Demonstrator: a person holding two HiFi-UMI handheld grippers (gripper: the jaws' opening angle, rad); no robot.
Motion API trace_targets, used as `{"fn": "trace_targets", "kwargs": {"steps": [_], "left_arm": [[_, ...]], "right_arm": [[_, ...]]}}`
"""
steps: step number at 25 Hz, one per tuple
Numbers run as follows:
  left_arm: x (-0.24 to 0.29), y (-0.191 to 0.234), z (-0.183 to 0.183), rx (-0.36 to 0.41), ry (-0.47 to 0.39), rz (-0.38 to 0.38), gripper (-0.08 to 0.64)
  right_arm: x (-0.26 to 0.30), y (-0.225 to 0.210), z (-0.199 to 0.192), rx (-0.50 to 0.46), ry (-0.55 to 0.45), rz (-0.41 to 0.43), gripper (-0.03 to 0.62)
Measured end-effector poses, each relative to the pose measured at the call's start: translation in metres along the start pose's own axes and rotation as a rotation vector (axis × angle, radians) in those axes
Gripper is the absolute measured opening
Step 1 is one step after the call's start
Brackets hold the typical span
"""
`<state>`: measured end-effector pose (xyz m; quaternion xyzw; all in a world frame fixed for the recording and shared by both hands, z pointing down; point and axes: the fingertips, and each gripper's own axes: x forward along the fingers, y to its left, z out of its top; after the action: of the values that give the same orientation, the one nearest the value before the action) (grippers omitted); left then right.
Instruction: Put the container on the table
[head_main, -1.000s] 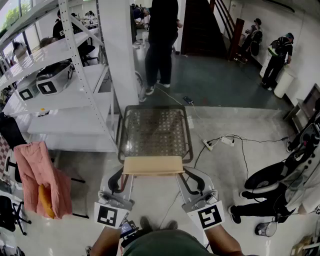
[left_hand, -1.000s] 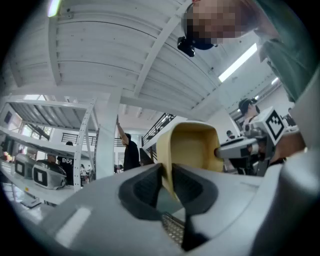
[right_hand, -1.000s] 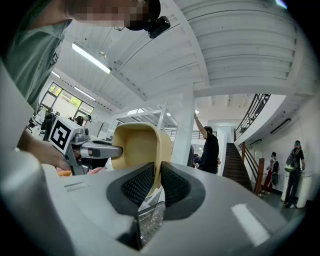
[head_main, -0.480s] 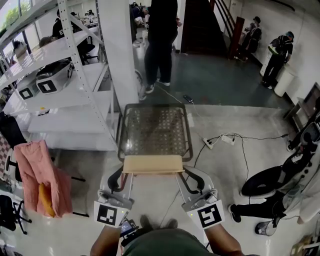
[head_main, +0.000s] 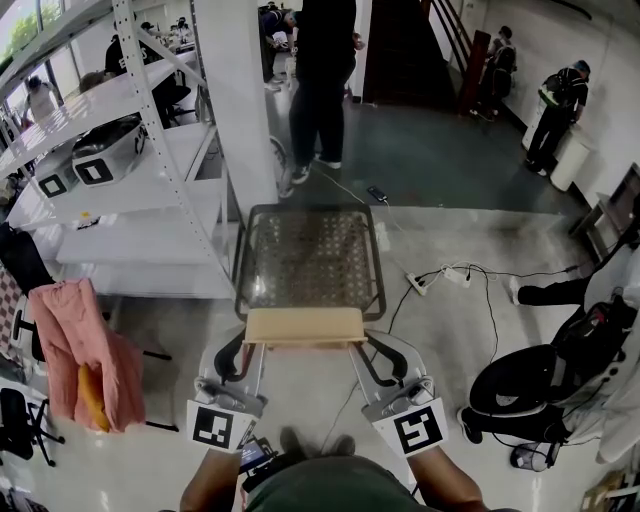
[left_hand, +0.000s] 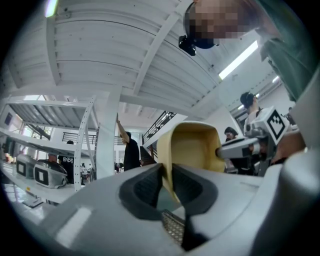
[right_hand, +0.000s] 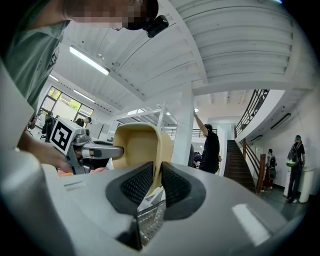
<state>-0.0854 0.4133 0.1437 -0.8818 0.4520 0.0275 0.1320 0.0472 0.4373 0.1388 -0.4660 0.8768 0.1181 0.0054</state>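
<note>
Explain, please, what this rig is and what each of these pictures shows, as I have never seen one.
There is no robot: a person holds a claw in each hand. One picture comes from a camera on their head, looking down; the other two come from cameras riding on the claws. The left claw and right claw each pinch a side wall of a beige container, holding it up at the near edge of a small glass-topped table. Nothing lies on its top.
</note>
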Motion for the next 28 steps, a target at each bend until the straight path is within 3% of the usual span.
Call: {"fn": "trace_targets", "kwargs": {"steps": [21,28], "left_arm": [[0.026,-0.041,0.005,0.025,0.007,0.061,0.04],[0.029,-0.034,-0.004,0.026,0.007,0.059,0.04]], "right_arm": [[-0.025,-0.042,-0.007,0.005,-0.032,0.051,0.057],[-0.017,-0.041,-0.017,-0.001,-0.016,0.052,0.057]]}}
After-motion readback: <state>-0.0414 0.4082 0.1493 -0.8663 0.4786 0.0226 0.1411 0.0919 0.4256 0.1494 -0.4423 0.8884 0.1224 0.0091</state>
